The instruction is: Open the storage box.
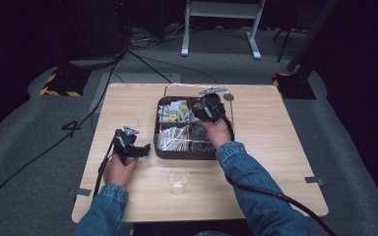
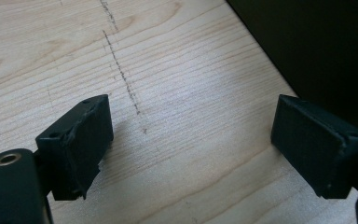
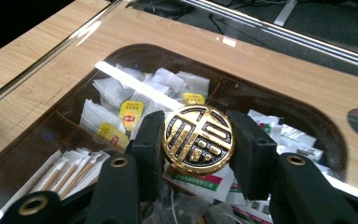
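Right tool [image 3: 198,140] grips gold knob [image 3: 198,139] (lid glare-blurred).

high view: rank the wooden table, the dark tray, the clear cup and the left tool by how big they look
1. wooden table, largest by far
2. dark tray
3. left tool and clear cup look about alike in size, so I won't rank them

A dark recording lab: black curtains [image 1: 39,29], floor cables [image 1: 152,59], hazard-taped stand bases [image 1: 61,83], lone wooden table [image 1: 275,147].
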